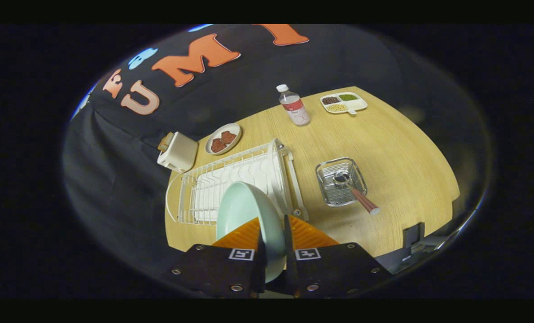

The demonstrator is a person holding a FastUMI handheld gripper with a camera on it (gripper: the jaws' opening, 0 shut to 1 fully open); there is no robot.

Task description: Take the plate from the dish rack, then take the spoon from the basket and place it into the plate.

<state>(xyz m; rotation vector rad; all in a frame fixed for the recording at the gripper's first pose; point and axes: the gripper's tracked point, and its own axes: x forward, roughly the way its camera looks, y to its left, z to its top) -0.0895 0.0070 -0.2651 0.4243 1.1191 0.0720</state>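
Note:
A pale green plate (244, 211) stands on edge between my two orange fingers (242, 235), which press on its rim from both sides. My gripper (273, 237) is shut on it and holds it above the near end of the white wire dish rack (231, 179). To the right of the rack sits a steel mesh basket (341, 181). A spoon (354, 190) lies in it, bowl inside and reddish handle sticking out over the near corner.
Beyond the rack are a white toaster (178, 151), a small plate of brown food (223, 138), a water bottle (294, 105) and a divided tray of beans (343, 103). The wooden table (401, 152) stretches right of the basket.

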